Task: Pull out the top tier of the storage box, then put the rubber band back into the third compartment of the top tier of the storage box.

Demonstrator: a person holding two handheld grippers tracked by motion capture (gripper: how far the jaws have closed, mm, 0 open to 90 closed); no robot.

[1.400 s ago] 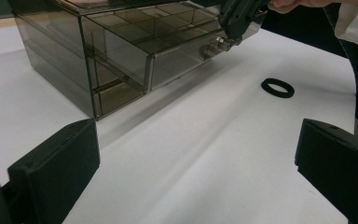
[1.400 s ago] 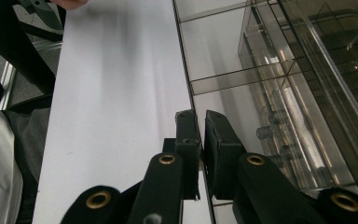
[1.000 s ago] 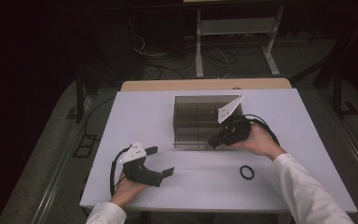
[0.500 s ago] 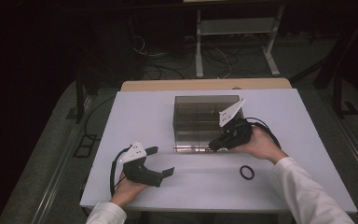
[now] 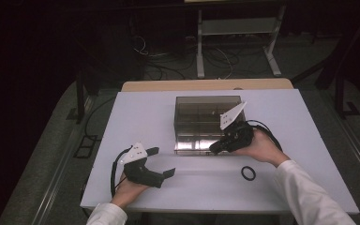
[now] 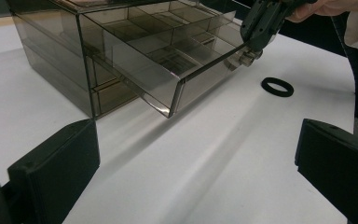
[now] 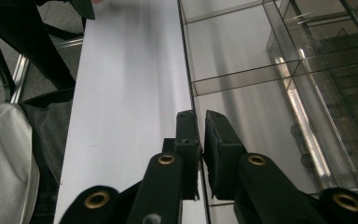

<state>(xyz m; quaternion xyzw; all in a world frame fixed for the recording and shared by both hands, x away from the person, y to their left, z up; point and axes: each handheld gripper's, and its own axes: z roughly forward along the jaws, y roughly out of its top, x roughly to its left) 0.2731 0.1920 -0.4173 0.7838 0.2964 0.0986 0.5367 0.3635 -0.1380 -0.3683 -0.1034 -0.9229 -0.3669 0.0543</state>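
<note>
Dim room, brightly lit table point(image 5: 281, 108)

We see a white table point(image 5: 206, 187) bearing a smoky clear drawer box point(image 5: 207, 117), its lower drawer point(image 5: 194, 145) pulled slightly toward us. Our right gripper point(image 5: 214, 149) meets the drawer's front edge. Our left gripper point(image 5: 161, 161) rests near the front, jaws spread. A black ring point(image 5: 248, 173) lies beside our right wrist.

No text, label, brand, number or sign can be read anywhere.
</note>
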